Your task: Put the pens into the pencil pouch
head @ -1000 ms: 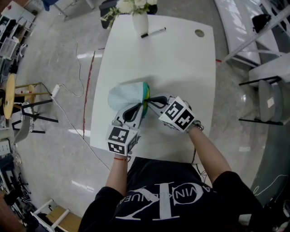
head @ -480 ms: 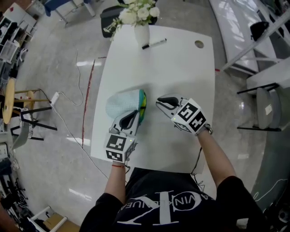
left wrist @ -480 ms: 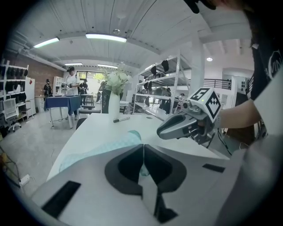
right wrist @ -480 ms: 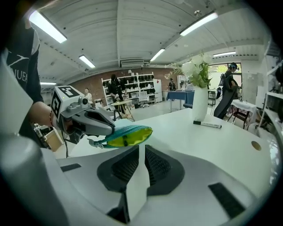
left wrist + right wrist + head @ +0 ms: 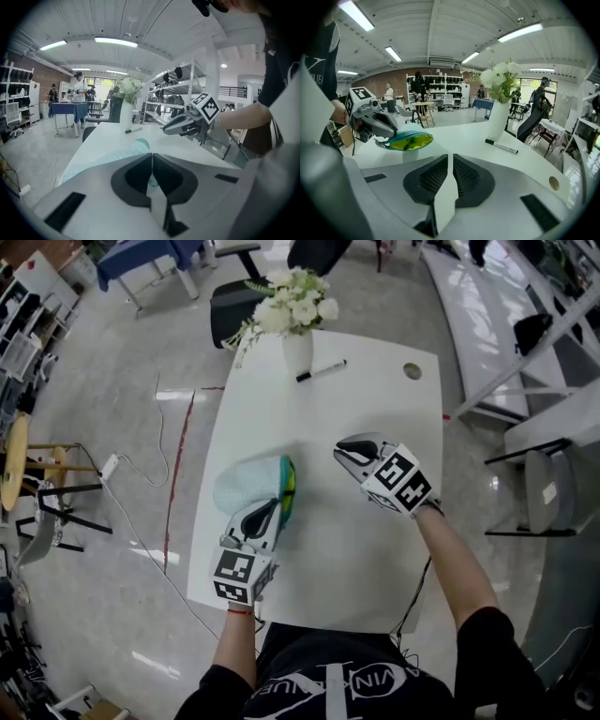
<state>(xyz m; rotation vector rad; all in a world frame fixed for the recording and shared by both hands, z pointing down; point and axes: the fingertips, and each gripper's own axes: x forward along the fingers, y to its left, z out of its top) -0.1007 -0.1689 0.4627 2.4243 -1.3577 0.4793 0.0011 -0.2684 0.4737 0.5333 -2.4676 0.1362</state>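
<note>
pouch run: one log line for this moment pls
left gripper: shut on pouch rim | right gripper: empty, jaws just been closing, slim gap | pen: on table by vase, not yet picked

A pale turquoise pencil pouch (image 5: 251, 486) is seen lying on the near left part of the white table (image 5: 375, 427). Its mouth is spread open toward the right, so that the yellow-green lining is shown, and its near edge is pinched by the closed left gripper (image 5: 267, 512). One white pen (image 5: 321, 370) with a black cap is laid well apart at the far edge, just beside the vase (image 5: 298, 351).
</note>
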